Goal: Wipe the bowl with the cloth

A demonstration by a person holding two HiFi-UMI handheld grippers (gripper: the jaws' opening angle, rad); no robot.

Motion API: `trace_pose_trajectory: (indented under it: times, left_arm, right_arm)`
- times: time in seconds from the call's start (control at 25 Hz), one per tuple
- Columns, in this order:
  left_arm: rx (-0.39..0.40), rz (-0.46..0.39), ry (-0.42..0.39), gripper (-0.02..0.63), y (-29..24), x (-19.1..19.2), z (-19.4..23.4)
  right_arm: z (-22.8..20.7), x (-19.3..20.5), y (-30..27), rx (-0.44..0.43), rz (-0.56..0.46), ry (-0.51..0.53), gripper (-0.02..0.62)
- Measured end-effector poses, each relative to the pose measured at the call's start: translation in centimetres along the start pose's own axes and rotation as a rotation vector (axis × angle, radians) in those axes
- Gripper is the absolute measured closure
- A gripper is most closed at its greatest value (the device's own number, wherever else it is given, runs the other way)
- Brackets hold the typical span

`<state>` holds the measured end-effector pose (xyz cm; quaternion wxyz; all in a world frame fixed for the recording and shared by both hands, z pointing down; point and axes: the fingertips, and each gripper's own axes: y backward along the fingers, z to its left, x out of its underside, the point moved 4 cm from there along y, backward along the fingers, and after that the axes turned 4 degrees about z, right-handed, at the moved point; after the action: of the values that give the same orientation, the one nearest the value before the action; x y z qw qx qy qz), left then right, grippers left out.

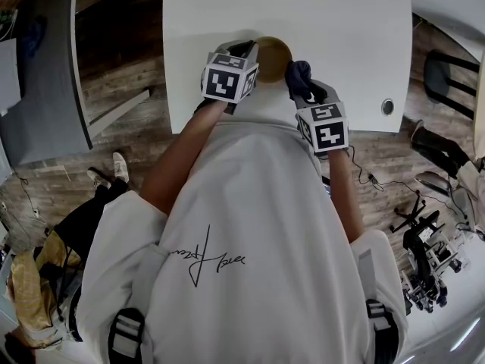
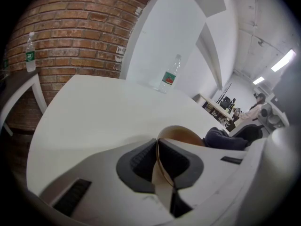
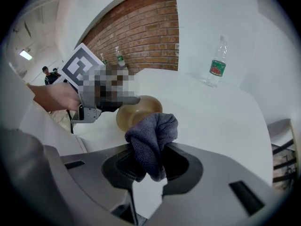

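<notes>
Now we pinch the rim of the round tan bowl in our left tool at the white table's near edge, our right tool clamping the bunched dark grey cloth just right of it.

Bright, even indoor light; strong fisheye bending and dark corners; soft shadows.

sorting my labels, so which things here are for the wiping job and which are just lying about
For the job:
bowl, rim clamped in left gripper
cloth, in right gripper

Lying about:
bottle on the table
second bottle by the brick wall
</notes>
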<state>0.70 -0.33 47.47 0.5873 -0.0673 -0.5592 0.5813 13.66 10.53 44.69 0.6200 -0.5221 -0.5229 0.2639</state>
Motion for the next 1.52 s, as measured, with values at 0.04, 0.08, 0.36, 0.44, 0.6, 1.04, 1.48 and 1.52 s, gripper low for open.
trace_pose_trajectory:
  times: [0.04,0.08,0.36,0.44,0.6,1.04,1.48,1.52]
  left_arm:
    - [0.000,0.000,0.000,0.583,0.0,0.0,0.0]
    - [0.000,0.000,0.001,0.583,0.0,0.0,0.0]
    - [0.002,-0.002,0.004,0.583,0.1,-0.1,0.0]
    - [0.003,-0.001,0.005,0.583,0.1,-0.1,0.0]
    - [0.000,0.001,0.003,0.583,0.1,-0.1,0.1]
    - [-0.002,0.000,0.002,0.583,0.2,0.0,0.0]
    - [-0.002,-0.006,0.005,0.580,0.2,-0.2,-0.5]
    - [0.003,-0.009,0.012,0.575,0.2,-0.2,-0.5]
  right_arm:
    - [0.1,0.1,0.0,-0.002,0.001,0.001,0.511]
    - [0.1,0.1,0.1,-0.004,0.003,0.001,0.511]
    - [0.4,0.3,0.2,-0.026,0.015,0.008,0.511]
    - [0.4,0.4,0.2,-0.028,0.020,0.017,0.511]
    - [0.5,0.4,0.2,-0.041,0.024,0.023,0.511]
    - [1.0,0.4,0.5,-0.073,0.034,0.041,0.511]
    - [1.5,1.0,1.2,-0.156,0.042,0.042,0.511]
    - [1.5,1.2,1.3,-0.169,0.040,0.037,0.511]
